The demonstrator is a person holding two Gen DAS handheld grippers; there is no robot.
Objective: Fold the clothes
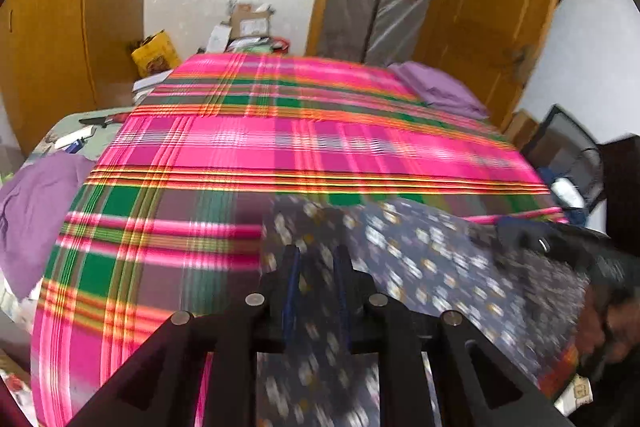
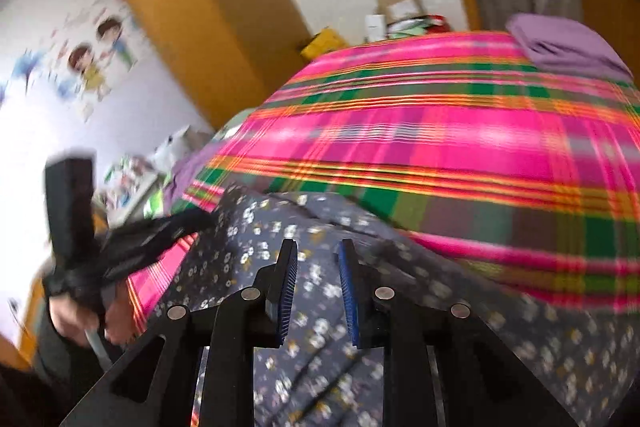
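A dark blue floral garment (image 1: 420, 259) lies on the near part of the pink-and-green plaid bed cover (image 1: 280, 147). My left gripper (image 1: 318, 263) hovers over the garment's left edge. Its fingers (image 1: 290, 267) stand apart, and the cloth showing between them is smeared by motion. In the right wrist view the same garment (image 2: 400, 291) spreads under my right gripper (image 2: 318, 267). Its blue pads (image 2: 289, 287) are clearly apart, with flat cloth below the gap. The left gripper (image 2: 202, 219) reaches the garment's near-left corner, with a hand (image 2: 80, 315) behind it. The right gripper's body (image 1: 560, 243) shows at the far right of the left wrist view.
Folded purple cloth (image 1: 440, 91) sits at the bed's far right corner, and more purple fabric (image 1: 36, 211) hangs off the left side. Boxes and clutter (image 1: 248, 27) stand beyond the bed's far edge, between wooden wardrobes (image 1: 60, 47). A dark chair (image 1: 568, 155) stands to the right.
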